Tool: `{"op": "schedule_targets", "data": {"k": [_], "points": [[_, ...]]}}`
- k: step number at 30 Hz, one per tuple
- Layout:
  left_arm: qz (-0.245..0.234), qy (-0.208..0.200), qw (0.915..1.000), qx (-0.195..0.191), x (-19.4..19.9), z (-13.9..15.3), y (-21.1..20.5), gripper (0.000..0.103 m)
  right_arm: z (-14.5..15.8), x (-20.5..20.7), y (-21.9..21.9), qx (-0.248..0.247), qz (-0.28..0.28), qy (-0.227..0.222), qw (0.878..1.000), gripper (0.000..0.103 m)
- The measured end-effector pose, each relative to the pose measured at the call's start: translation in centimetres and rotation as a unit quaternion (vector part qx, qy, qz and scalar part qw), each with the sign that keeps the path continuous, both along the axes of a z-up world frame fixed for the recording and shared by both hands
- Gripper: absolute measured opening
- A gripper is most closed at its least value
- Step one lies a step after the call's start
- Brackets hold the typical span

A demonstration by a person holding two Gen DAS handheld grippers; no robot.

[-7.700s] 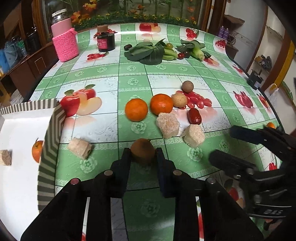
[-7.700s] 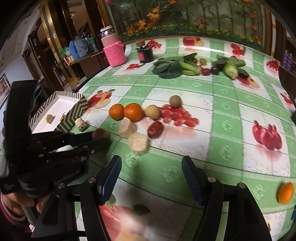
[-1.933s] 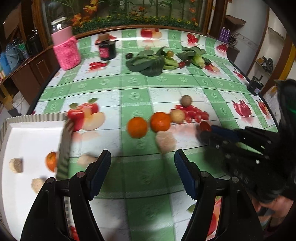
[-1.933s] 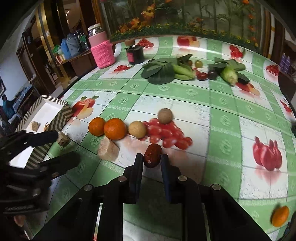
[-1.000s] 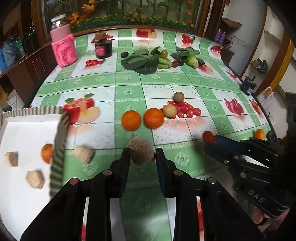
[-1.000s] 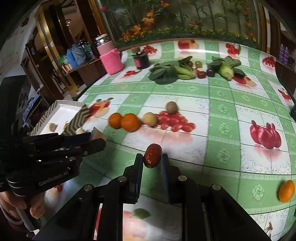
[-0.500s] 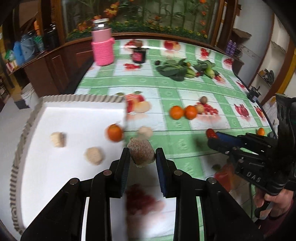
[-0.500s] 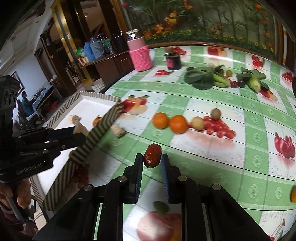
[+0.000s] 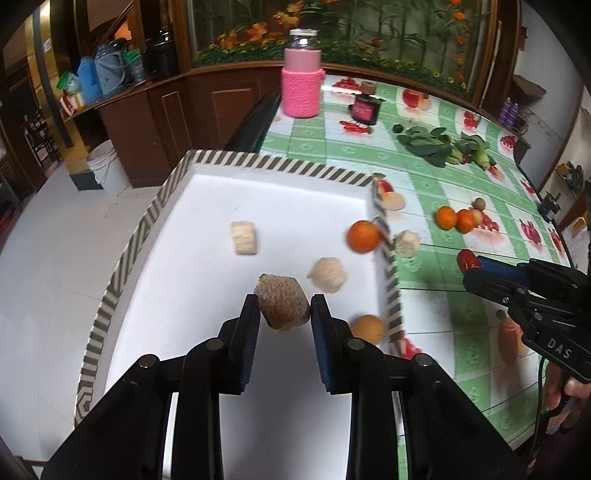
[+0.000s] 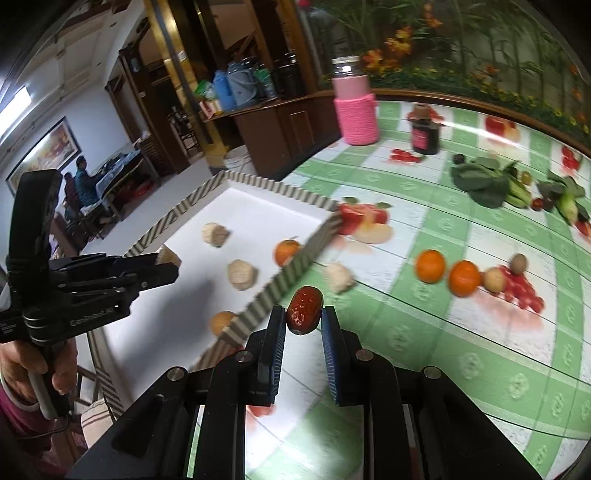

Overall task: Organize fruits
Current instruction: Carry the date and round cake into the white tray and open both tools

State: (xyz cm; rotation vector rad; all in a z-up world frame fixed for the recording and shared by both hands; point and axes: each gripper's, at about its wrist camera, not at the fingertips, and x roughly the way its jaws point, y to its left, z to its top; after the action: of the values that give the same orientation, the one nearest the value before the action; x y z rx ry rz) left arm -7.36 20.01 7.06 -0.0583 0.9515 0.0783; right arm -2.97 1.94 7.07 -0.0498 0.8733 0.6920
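Left wrist view: the left gripper (image 9: pixel 283 309) clamps a brown chunk (image 9: pixel 283 307) above the white floor of the striped tray (image 9: pixel 129 251). In the tray lie two pale chunks (image 9: pixel 243 237), an orange (image 9: pixel 363 236) by the right wall and a tan fruit (image 9: pixel 368 329). Another chunk (image 9: pixel 406 243) sits just outside on the table (image 9: pixel 424 184).

Right wrist view: the right gripper (image 10: pixel 303 320) grips a red date (image 10: pixel 304 310) over the table (image 10: pixel 461 350), just beside the tray (image 10: pixel 280 280); two oranges (image 10: pixel 430 266) lie farther right

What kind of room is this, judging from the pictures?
Probably a home dining room: a table with a fruit-print tablecloth, wooden cabinets holding thermos jugs, and a flower mural behind.
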Motion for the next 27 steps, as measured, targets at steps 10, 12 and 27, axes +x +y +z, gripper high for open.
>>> {"op": "schedule_targets", "data": {"k": [10, 12, 27], "points": [[0.009, 0.013, 0.9998, 0.008, 0.4, -1.3, 2.0, 0.025, -0.5, -0.6, 4.9, -0.009, 0.044, 0.005, 0.999, 0.02], [0.008, 0.017, 0.9998, 0.009, 0.6, -1.6, 2.2, 0.025, -0.5, -0.8, 5.6, -0.012, 0.052, 0.005, 0.999, 0.02], [0.009, 0.027, 0.9991, 0.031, 1.6, -2.4, 3.0, 0.026, -1.9, -0.7, 9.9, -0.012, 0.086, 0.03, 0.996, 0.02]]}}
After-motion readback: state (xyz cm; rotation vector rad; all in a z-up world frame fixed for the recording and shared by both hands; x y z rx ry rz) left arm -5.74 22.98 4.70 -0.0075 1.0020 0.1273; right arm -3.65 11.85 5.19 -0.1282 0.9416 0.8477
